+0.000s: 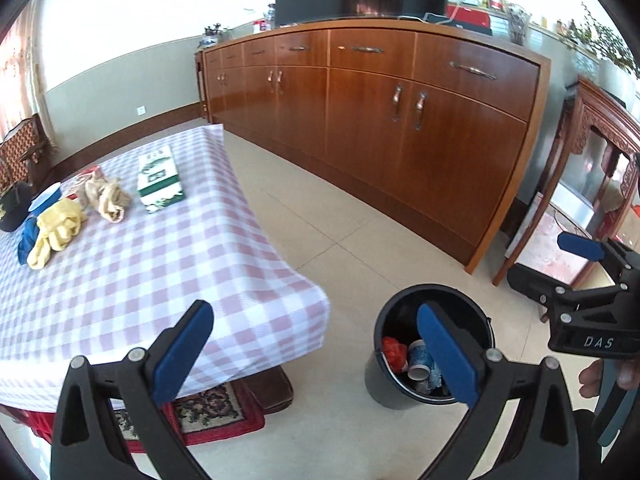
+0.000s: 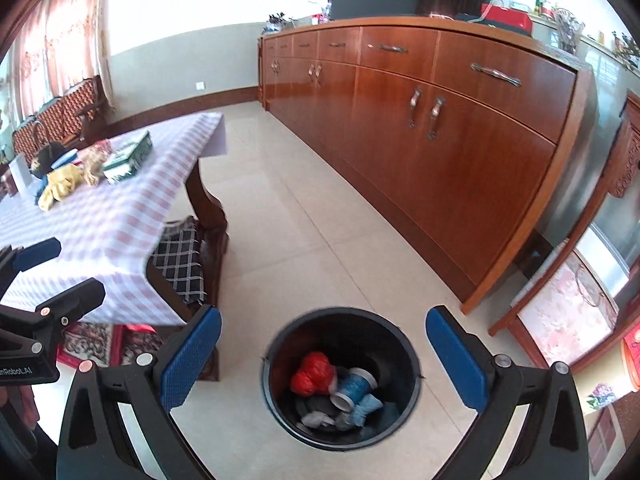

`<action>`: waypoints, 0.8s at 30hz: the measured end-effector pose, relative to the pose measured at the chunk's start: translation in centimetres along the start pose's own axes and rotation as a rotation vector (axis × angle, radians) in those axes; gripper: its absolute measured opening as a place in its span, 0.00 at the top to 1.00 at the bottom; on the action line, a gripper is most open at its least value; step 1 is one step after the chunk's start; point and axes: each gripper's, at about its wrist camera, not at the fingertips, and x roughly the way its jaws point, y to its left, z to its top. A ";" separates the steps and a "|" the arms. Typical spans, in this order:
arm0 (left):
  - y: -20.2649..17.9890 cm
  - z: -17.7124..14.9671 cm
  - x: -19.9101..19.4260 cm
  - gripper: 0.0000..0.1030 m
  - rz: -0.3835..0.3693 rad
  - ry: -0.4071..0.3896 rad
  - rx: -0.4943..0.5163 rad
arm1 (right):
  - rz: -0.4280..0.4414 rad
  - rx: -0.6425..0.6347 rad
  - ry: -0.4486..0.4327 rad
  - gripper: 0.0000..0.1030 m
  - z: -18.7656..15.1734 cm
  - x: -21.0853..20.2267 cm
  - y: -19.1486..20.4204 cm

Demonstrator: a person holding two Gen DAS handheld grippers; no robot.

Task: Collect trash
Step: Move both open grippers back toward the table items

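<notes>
A black trash bin (image 2: 342, 436) stands on the tile floor; it also shows in the left wrist view (image 1: 384, 384). Inside lie a red crumpled bag (image 2: 310, 374), a blue paper cup (image 2: 354, 386) and grey scraps. My right gripper (image 2: 322, 352) is open and empty, right above the bin. My left gripper (image 1: 316, 344) is open and empty, between the table corner and the bin. The right gripper also shows at the right edge of the left wrist view (image 1: 588, 280). The checked table (image 1: 160, 264) holds yellow cloth (image 1: 60, 228), beige crumpled cloth (image 1: 106, 198) and a green tissue box (image 1: 160, 180).
A long wooden sideboard (image 1: 400, 120) runs along the wall behind the bin. A carved wooden stand (image 1: 580, 184) is at the right. A patterned rug (image 1: 216, 412) lies under the table. A chair with a checked cushion (image 2: 180, 264) sits by the table.
</notes>
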 end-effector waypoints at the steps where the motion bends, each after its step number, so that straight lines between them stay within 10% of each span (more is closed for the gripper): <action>1: 0.9 0.1 -0.4 0.01 0.017 -0.008 -0.019 | 0.016 -0.006 -0.008 0.00 0.5 0.0 0.9; 24: 16.7 -1.9 -6.8 0.01 0.279 -0.112 -0.220 | 0.274 -0.160 -0.079 0.00 7.4 0.6 19.9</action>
